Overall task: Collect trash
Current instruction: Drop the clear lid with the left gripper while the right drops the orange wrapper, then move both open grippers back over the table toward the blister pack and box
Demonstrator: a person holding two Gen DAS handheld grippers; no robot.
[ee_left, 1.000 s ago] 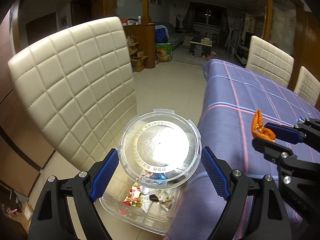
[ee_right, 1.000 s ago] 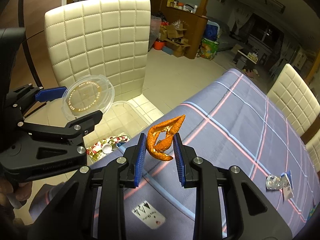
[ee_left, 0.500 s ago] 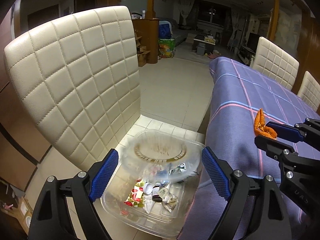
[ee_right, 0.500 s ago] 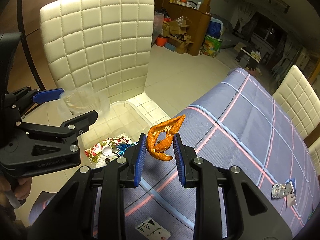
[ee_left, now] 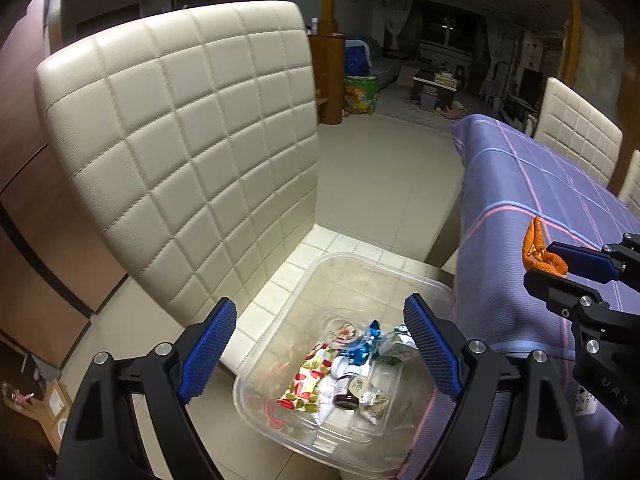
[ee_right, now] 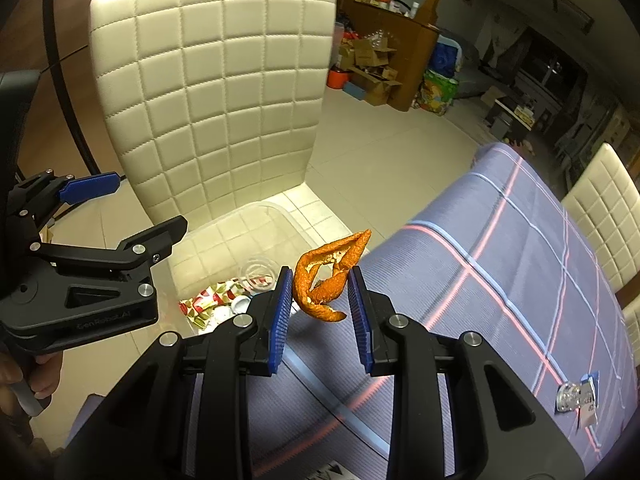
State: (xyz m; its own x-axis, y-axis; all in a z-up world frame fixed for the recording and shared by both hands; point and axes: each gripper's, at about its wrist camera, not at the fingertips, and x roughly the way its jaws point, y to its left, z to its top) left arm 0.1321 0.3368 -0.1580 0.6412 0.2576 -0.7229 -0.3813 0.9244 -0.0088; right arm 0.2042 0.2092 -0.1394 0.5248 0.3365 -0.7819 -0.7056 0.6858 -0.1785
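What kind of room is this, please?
Probably a dining area of a home, open to a living room: a cloth-covered table, padded chairs, and a low table in the dim back.

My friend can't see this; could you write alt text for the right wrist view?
The right gripper pinches an orange peel above a table edge. Beyond it, a clear bin of trash sits on a chair seat.
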